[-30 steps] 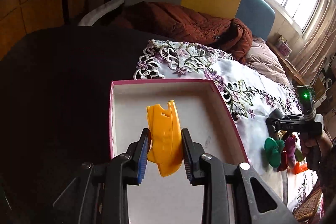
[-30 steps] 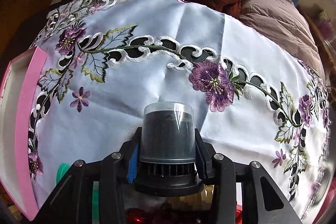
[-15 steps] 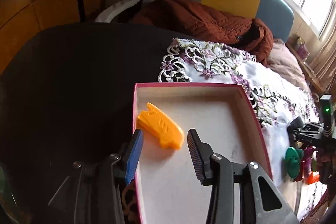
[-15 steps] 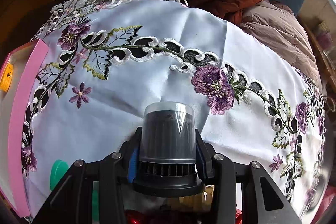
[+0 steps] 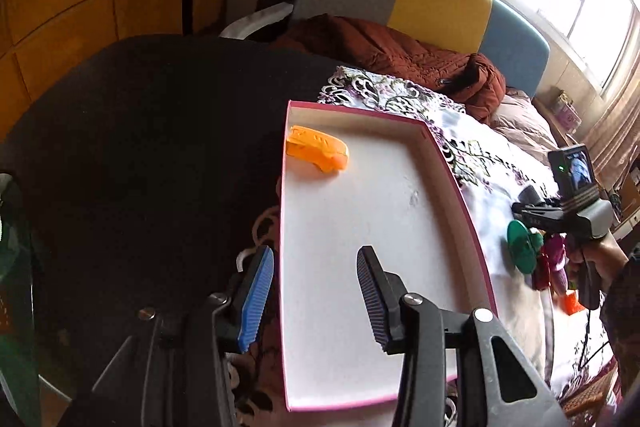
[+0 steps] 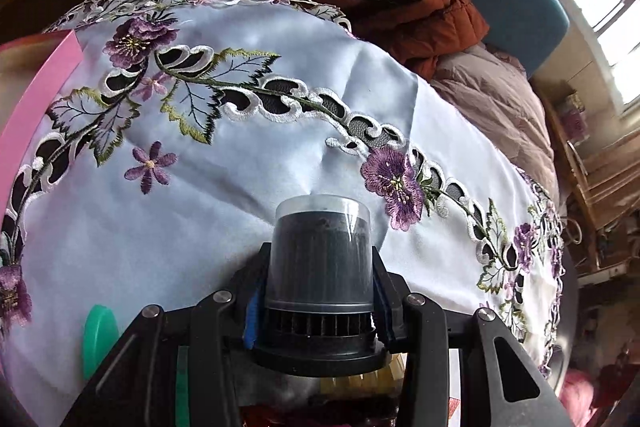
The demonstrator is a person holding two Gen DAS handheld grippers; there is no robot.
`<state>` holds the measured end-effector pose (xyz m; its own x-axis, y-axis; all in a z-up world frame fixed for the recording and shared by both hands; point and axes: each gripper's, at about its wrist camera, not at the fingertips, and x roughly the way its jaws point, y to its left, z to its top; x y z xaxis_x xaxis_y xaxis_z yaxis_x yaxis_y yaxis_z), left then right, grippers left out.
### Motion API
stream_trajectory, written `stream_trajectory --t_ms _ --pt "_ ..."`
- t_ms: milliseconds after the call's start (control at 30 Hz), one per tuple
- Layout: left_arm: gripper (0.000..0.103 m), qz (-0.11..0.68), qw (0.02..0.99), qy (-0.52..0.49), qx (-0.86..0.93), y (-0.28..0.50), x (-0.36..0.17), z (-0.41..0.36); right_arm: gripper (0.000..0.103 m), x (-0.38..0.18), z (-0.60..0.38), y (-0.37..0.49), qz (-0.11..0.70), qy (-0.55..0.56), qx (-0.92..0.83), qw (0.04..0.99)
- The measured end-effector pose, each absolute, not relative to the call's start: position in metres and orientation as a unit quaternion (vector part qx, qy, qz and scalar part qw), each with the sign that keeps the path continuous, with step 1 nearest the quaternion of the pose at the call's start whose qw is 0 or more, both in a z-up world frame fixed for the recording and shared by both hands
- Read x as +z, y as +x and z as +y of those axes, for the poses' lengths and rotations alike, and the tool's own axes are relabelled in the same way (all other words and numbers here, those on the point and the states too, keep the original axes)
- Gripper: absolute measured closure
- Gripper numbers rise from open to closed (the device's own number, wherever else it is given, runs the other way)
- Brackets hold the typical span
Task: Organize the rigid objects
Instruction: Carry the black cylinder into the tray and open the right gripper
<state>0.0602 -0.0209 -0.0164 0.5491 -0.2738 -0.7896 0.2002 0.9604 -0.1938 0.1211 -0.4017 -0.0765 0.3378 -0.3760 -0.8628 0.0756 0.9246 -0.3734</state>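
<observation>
1. Between the pads of the right claw (image 6: 318,311) sits a small dark canister under a clear domed cover (image 6: 320,259), pinched at its lower sides just above a ribbed black base. The jaws are closed onto it and it stands upright in the grip.
2. I'd judge it light, stiff and rather slick, being smooth plastic. The hold low on the wall, near the base flange, looks the safest; a squeeze higher up on the thin clear cover might flex it or let it slide.
3. The left claw (image 5: 316,291) hangs well open and empty over the near left edge of the pink-rimmed box (image 5: 460,183).
4. In that box's far left corner lies the orange plastic piece (image 5: 318,149), flat on the white floor and apart from the pads. It looks hard and light, easiest taken across its narrow width.
5. Beyond the box, on the embroidered cloth (image 6: 248,155) covering the surface, a green disc (image 5: 522,245) and a small clutter of red and purple toys wait at the cloth's right edge.
6. Much of that clutter is hidden behind the right claw and the person's hand (image 5: 596,259); I cannot tell what each piece is. From the right wrist view only a sliver of green disc and something amber show under the claw's body, and what the canister holds is unreadable.
</observation>
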Motion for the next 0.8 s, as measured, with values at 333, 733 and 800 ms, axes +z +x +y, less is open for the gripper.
stream_trajectory --t_ms 333,733,800 --pt "0.059 0.443 0.885 -0.040 -0.137 0.040 -0.010 -0.018 0.060 -0.048 -0.401 0.113 0.516 -0.072 -0.182 0.834" --pt "0.059 0.454 0.879 -0.047 -0.136 0.037 -0.018 -0.014 0.060 0.014 -0.363 0.106 0.452 -0.035 -0.129 0.882" --pt "0.059 0.454 0.880 -0.046 -0.135 0.036 -0.018 -0.013 0.060 0.020 -0.352 0.106 0.447 -0.026 -0.111 0.887"
